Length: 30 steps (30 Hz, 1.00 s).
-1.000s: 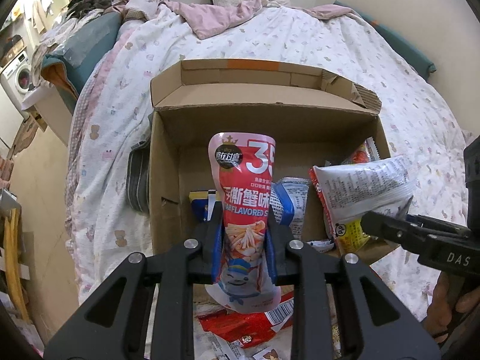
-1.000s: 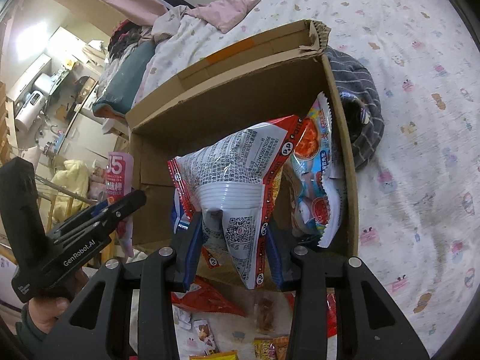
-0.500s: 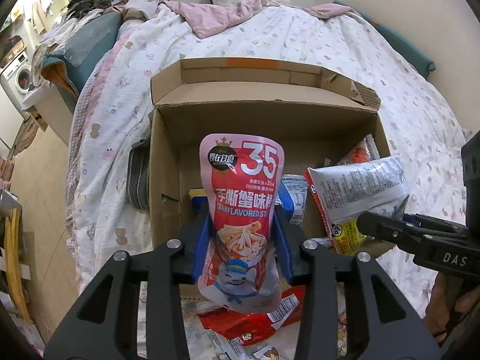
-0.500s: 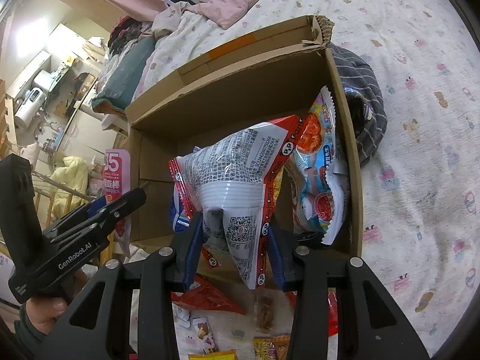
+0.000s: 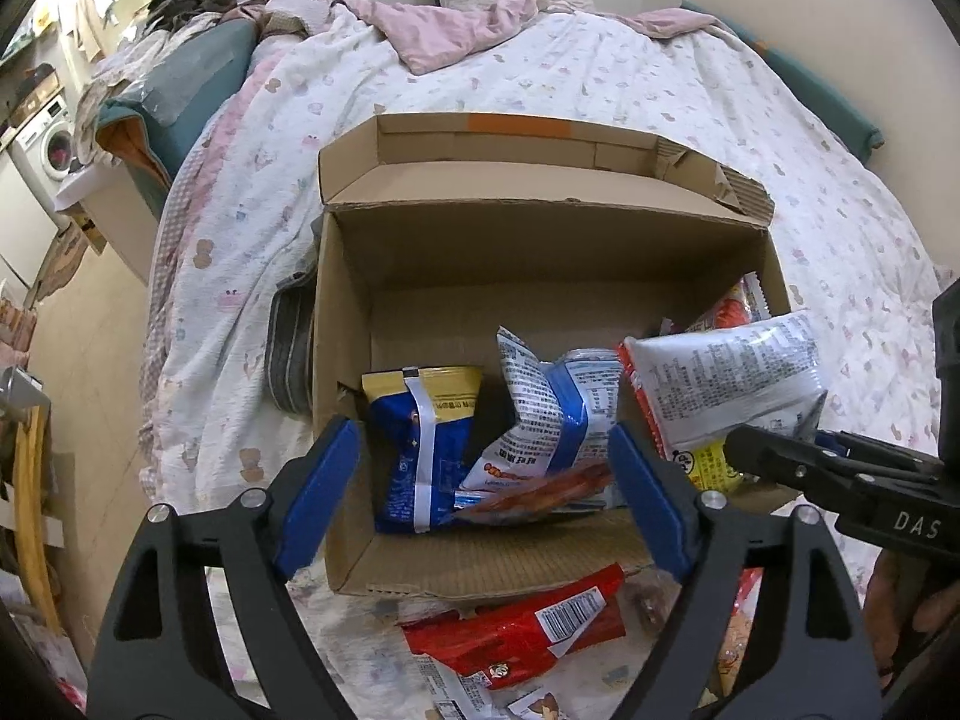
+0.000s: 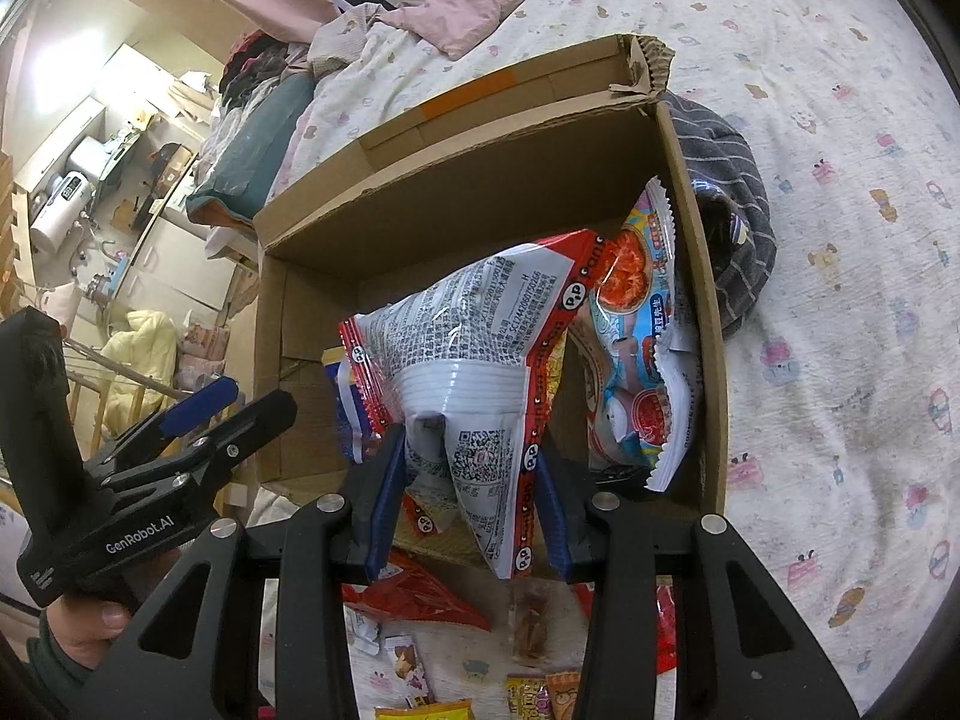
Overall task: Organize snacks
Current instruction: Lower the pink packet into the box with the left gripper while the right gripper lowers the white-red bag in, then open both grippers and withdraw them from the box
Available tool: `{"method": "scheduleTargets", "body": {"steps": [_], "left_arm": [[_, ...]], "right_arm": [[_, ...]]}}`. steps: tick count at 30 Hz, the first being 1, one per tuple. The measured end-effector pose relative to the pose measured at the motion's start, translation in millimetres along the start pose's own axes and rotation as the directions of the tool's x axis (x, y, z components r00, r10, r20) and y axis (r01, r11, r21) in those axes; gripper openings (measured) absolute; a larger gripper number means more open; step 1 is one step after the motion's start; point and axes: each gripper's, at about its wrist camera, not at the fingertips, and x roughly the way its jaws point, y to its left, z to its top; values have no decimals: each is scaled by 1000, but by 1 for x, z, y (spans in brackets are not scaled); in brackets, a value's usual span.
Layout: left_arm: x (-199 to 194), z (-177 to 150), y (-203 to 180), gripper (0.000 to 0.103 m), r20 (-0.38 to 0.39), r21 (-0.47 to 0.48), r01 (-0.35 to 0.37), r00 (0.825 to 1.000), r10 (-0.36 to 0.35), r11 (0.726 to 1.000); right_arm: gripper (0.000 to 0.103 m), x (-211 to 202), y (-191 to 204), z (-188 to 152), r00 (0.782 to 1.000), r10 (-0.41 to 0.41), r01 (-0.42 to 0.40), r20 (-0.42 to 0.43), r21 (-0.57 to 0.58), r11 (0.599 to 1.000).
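Observation:
An open cardboard box [image 5: 540, 210] [image 6: 480, 180] stands on the bed. My left gripper [image 5: 483, 441] [image 6: 240, 408] hangs over the box's near left part; its jaws are opening and nothing is pressed between them. Below them lie a blue and yellow bag [image 5: 420, 420], a blue and white bag [image 5: 552, 408] and a reddish pouch [image 5: 540, 492] lying flat. My right gripper [image 6: 468, 456] [image 5: 774, 456] is shut on a white and red snack packet [image 6: 480, 348] [image 5: 720, 372], held over the box's near right part. A red and blue packet [image 6: 636, 330] leans against the right wall.
Loose snacks lie on the bedsheet in front of the box, among them a red packet [image 5: 522, 624]. A grey striped garment [image 6: 732, 222] rests against the box's right side and a grey item [image 5: 291, 348] against its left. The bed edge drops off at the left.
My left gripper opened wide and the pink crab-stick pouch it held dropped out of its fingers into the box. The right gripper kept its hold on the white and red packet.

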Motion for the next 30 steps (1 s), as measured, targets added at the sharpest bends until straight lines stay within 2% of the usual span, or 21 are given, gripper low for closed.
{"method": "scheduleTargets", "body": {"steps": [4,6,9,13,30], "left_arm": [[-1,-1,-1,83,5,4,-4,1000,4,1000],[-1,-1,-2,83,6,8,-5,1000,5,1000],[-1,-1,-2,83,6,9,-7,1000,7,1000],[-2,-2,-2,83,10,3,-8,1000,8,1000],[-23,-18,8,83,36,-19,-35,999,35,999]], "right_arm": [[48,-2,-2,1,1000,2,-2,8,9,1000],[66,-6,-3,2,1000,-5,4,30,19,1000],[79,-18,-7,7,996,11,-15,89,41,999],[82,-32,-10,10,989,22,-30,147,48,998],[82,-48,-10,-2,986,10,-17,164,40,999]]}}
